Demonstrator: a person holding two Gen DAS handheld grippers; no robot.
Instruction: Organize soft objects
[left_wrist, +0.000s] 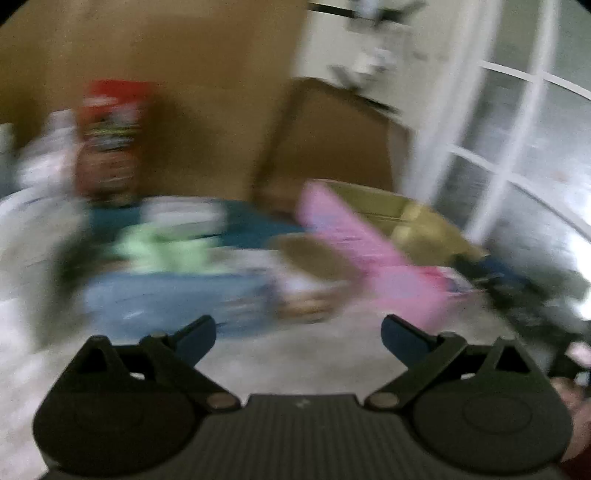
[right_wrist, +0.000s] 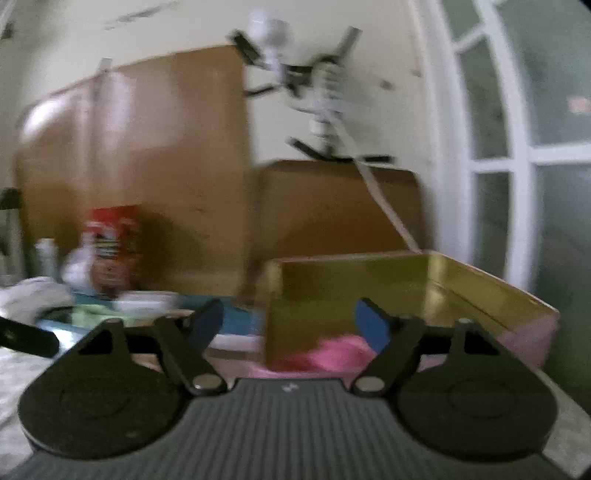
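Our left gripper (left_wrist: 298, 334) hangs level above the pale floor, fingers spread wide with nothing between them. Ahead of it and to the left we see a blurred heap of clothes (left_wrist: 177, 266), blue, green and white; a pink box (left_wrist: 354, 240) lies ahead to the right. Our right gripper (right_wrist: 289, 321) is likewise released and empty, and a pink cloth (right_wrist: 332, 356) sits just past its fingertips inside the box (right_wrist: 480, 291).

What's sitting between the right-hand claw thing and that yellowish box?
In the right wrist view, a pink soft thing lies just ahead of the open right gripper, in front of the yellow-green box. Blur hides whether it touches either.
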